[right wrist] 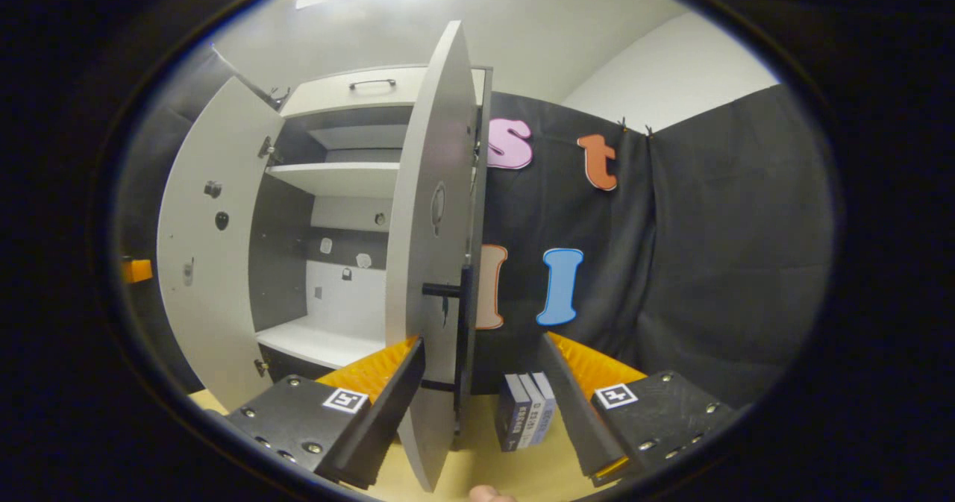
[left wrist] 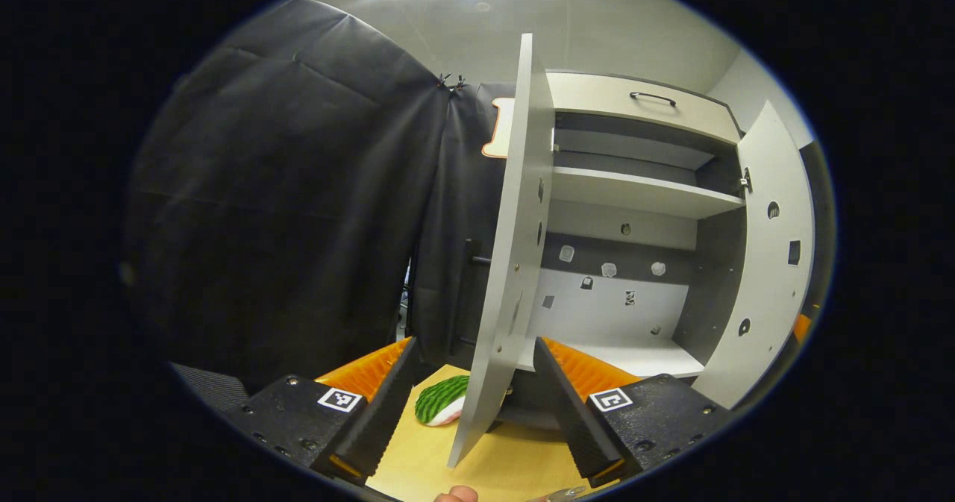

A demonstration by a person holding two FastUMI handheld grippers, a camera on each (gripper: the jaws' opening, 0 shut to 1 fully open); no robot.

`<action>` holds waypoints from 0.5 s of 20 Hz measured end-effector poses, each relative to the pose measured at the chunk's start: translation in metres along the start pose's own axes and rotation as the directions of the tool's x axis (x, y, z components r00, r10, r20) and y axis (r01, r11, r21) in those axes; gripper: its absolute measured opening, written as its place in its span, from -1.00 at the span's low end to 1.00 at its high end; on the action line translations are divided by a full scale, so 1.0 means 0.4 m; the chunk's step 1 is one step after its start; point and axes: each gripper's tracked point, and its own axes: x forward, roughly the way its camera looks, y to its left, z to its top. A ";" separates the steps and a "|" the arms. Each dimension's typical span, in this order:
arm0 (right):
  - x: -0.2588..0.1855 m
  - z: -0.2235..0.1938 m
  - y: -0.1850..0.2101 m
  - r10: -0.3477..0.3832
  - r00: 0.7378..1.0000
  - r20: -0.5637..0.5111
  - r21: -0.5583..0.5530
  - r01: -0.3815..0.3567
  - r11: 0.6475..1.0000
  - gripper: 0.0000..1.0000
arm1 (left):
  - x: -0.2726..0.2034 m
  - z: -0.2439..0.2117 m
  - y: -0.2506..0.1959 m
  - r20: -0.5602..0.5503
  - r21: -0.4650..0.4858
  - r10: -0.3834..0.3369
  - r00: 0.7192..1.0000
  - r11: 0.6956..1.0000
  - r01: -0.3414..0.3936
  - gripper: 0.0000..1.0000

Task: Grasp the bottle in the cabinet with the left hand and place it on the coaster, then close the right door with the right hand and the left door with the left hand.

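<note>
The grey cabinet [left wrist: 634,189] stands with both doors swung out, and its shelves look bare. In the left gripper view the left door [left wrist: 511,248] is seen edge-on, its lower edge rising between the fingers of my open left gripper [left wrist: 477,420], which do not press on it. A green striped, white-rimmed flat thing [left wrist: 442,401], maybe the coaster, lies on the wooden table, half hidden by that door. In the right gripper view the right door [right wrist: 425,248] with its black handle [right wrist: 448,289] stands edge-on between the fingers of my open right gripper [right wrist: 481,412].
The right door [left wrist: 768,248] hangs wide at the far side of the left gripper view, and the left door [right wrist: 216,248] likewise in the right gripper view. A few upright books [right wrist: 526,412] stand on the table [right wrist: 522,472] right of the right door. Black cloth walls close both sides.
</note>
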 end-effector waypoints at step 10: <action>0.019 0.003 0.102 0.073 0.997 -0.001 0.016 -0.073 0.997 0.90 | 0.005 -0.020 0.047 -0.016 0.011 0.043 0.999 0.999 -0.043 0.90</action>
